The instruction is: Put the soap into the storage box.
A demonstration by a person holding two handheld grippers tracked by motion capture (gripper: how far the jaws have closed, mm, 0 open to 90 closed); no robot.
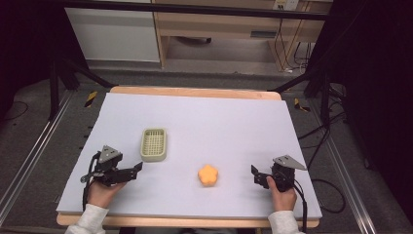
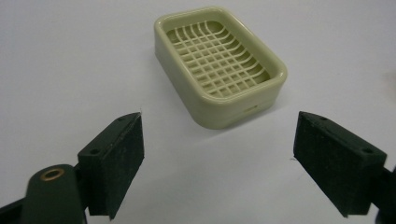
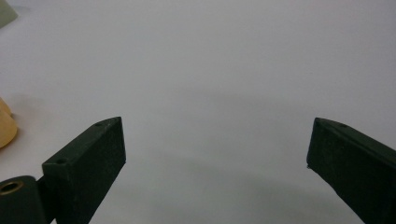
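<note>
Both grippers rest near the front edge of the table [image 1: 195, 105], each with its jaws spread wide and nothing between them. The left gripper [image 1: 138, 168] sits at about eight o'clock from the table's middle, and straight ahead of it, near but apart, stands the pale green soap dish [image 1: 154, 144], its grid floor bare. The right gripper [image 1: 254, 173] sits at about four o'clock. The orange flower-shaped soap [image 1: 208, 175] lies between the two grippers, at roughly six o'clock, well apart from the dish and closer to the right gripper.

My guess is the soap is meant for the dish, and a few things could spoil that. The soap looks rounded and lobed, so a pinch taken across the lobes off-centre could squirt it sideways out of the jaws. From the right gripper view the soap [image 3: 5, 126] sits far off at the nine o'clock edge, so that gripper is not lined up; closing from there would catch nothing. The dish looks light, and a jaw brushing its rim could shove it along the smooth sheet or tip it.

Count: one dish, one soap, two grippers, one table.
</note>
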